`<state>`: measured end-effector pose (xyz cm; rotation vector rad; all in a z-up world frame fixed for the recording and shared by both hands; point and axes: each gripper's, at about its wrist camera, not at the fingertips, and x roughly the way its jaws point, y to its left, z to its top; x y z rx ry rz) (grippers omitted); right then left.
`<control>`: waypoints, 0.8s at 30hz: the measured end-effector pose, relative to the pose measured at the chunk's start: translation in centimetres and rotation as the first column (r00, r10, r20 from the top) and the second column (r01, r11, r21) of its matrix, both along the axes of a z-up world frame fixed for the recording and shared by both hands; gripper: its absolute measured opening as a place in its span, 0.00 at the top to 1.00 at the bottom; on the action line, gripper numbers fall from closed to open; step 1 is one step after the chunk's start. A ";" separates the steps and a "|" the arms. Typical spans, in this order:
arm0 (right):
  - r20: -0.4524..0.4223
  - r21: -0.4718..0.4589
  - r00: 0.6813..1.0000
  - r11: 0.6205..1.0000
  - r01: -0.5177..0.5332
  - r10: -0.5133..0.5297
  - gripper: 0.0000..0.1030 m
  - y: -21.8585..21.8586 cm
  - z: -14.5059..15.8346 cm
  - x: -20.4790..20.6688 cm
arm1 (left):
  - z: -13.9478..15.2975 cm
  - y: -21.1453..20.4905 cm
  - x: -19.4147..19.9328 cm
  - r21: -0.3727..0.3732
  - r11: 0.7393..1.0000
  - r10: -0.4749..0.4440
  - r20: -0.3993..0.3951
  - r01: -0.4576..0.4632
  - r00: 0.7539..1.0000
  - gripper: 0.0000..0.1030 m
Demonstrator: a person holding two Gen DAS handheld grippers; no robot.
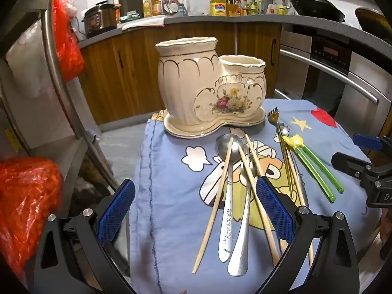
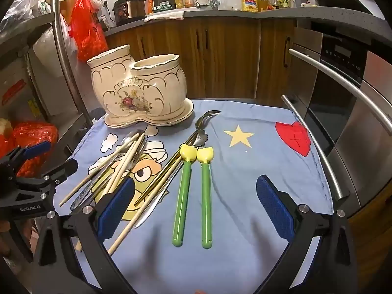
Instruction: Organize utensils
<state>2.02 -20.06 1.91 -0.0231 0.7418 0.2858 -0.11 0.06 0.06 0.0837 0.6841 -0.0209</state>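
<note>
Left wrist view is showing the task barely begun, by my judgement: the cream ceramic holder (image 1: pixel 210 85) is standing at the far edge of the blue cartoon cloth (image 1: pixel 171 220), and no handle is showing above either of its two openings, though their insides are hidden. The left gripper (image 1: pixel 194 213) is hanging with its blue pads spread wide, gripping nothing, low over the near pile. In that pile, wooden chopsticks (image 1: pixel 213 208) are lying crossed over a large spoon (image 1: pixel 229 152) and another steel handle (image 1: pixel 241 245). Further right, a gold fork (image 1: pixel 274 114) and gold chopsticks (image 1: pixel 287 166) are lying beside the green chopsticks with yellow tops (image 1: pixel 313 169).

In the right wrist view, the right gripper (image 2: pixel 194 210) is likewise gaping wide and empty, and the green chopsticks with yellow tops (image 2: pixel 193 196) are lying side by side between its fingers, on the cloth. Everything visible is waiting to be sorted into the holder.
</note>
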 end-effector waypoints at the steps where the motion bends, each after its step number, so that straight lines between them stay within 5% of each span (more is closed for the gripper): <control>1: -0.001 0.000 1.000 1.000 0.000 0.000 0.05 0.0 0.1 0.0 | 0.0 0.0 0.0 0.002 1.000 0.002 0.000 -0.002 1.000 0.05; 24: 0.002 -0.010 1.000 1.000 -0.015 0.015 0.05 0.5 0.0 -0.1 | -0.1 0.0 0.2 -0.003 1.000 0.005 -0.015 -0.005 1.000 0.05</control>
